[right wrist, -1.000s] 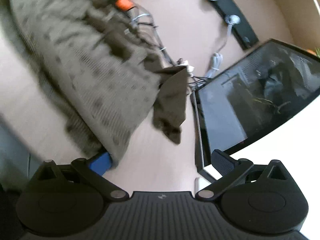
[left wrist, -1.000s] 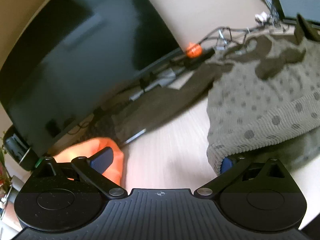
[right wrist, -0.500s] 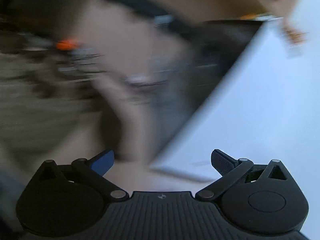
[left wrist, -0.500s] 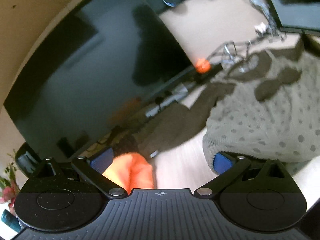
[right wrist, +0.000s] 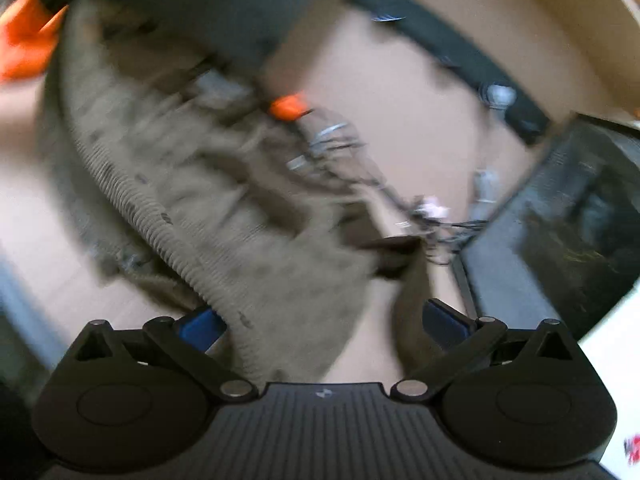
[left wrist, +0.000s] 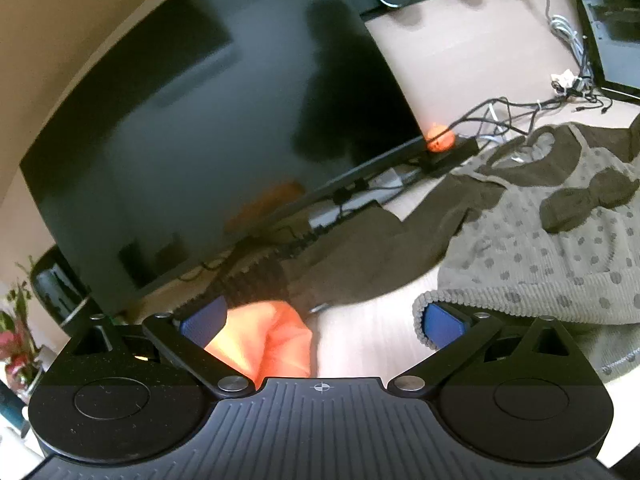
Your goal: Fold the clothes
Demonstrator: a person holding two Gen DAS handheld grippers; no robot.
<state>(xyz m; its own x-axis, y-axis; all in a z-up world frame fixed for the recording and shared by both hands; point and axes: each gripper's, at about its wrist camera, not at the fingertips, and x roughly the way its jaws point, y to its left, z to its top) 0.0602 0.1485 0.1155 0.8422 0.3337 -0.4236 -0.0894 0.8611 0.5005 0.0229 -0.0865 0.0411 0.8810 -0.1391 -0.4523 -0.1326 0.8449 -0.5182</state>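
Left gripper (left wrist: 320, 326): seen at the lower edge of the left wrist view with its jaws spread wide; nothing is clamped, though the right blue pad (left wrist: 442, 326) sits just under the ribbed hem of the sweater (left wrist: 540, 256).
Right gripper (right wrist: 320, 326): jaws likewise apart in the lower part of the right wrist view; knit is draped into the gap, but no pinch is shown.
Sweater: spread on the pale bench (left wrist: 360, 336) at the right of the left wrist view, hem nearest, neckline farther up, one dark sleeve (left wrist: 360, 260) trailed toward the lower centre.
Handling: a soft, limp, fairly thick knit is judged; sagging and stretching are to be expected, so the firm ribbed hem or a shoulder seam is suggested as a hold.
Orange cloth (left wrist: 264, 340): bunched at lower centre-left, partly hidden by the gripper body.
Far field: a dark monitor (left wrist: 208, 128) fills the upper left; cables (left wrist: 520, 116) lie at the upper right beside the neckline.
Hard to make out: the right wrist view is heavily blurred; the sweater's right side is cut off.
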